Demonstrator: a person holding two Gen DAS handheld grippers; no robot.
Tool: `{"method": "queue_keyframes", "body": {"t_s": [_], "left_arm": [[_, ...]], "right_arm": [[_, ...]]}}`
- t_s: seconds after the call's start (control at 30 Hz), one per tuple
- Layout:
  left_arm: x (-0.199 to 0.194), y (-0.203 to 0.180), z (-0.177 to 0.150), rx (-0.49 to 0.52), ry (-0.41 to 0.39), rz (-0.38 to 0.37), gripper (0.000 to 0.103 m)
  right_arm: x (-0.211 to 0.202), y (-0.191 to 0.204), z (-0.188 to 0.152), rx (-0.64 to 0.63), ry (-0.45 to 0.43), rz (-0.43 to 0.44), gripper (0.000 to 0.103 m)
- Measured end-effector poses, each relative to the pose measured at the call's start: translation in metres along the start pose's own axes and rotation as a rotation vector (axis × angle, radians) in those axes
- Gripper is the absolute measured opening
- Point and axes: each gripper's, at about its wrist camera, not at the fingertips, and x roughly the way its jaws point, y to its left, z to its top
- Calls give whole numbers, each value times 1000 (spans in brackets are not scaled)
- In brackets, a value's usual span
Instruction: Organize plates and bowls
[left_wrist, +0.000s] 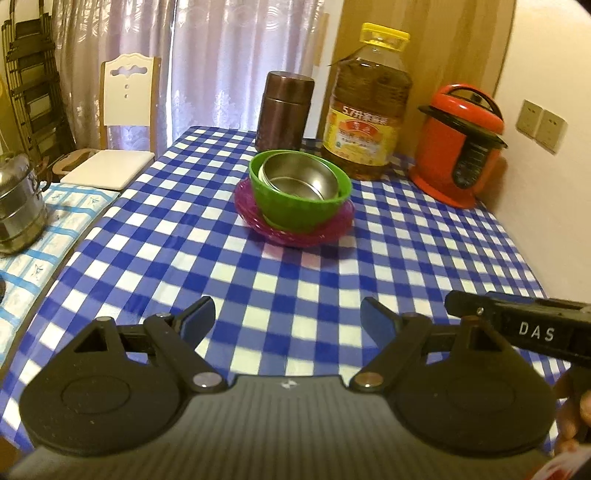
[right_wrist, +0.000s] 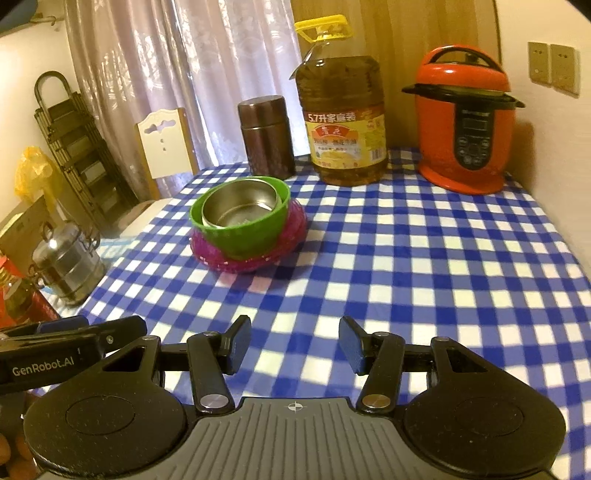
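**tablewatcher:** While both cams are pointed down the blue-and-white checked table (left_wrist: 406, 258), the whole stack sits toward the far side: steel bowl (left_wrist: 299, 177) nested in the green bowl (left_wrist: 295, 206), and that's sitting on the pink plate (left_wrist: 295, 229). Thermos (left_wrist: 284, 110), oil bottle (left_wrist: 367, 110) and the red cooker (left_wrist: 458, 147) are lined up behind it

**umi_nerd:** what about the tongs?

**tablewatcher:** left gripper (left_wrist: 288, 321) is wide open, nothing between the blue pads, just tablecloth under it. Right gripper (right_wrist: 295, 347) is parted about halfway, also empty. Both are well short of the stack, near the front edge, side by side

**umi_nerd:** and that metal pot off to the left?

**tablewatcher:** tiered steamer (right_wrist: 68, 262), it's on a separate surface beside the table, apart from the bowls
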Motion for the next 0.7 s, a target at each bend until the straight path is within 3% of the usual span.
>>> {"method": "queue_keyframes", "body": {"t_s": [0.3,0.7], "left_arm": [[-56,-14,-18,0,-23,-17,84],[-108,-26,-39,62,-42,26,85]], "right_arm": [[-61,1,-21,15,-18,-46,53],[-118,7,-52,0,-2,-63,53]]}}
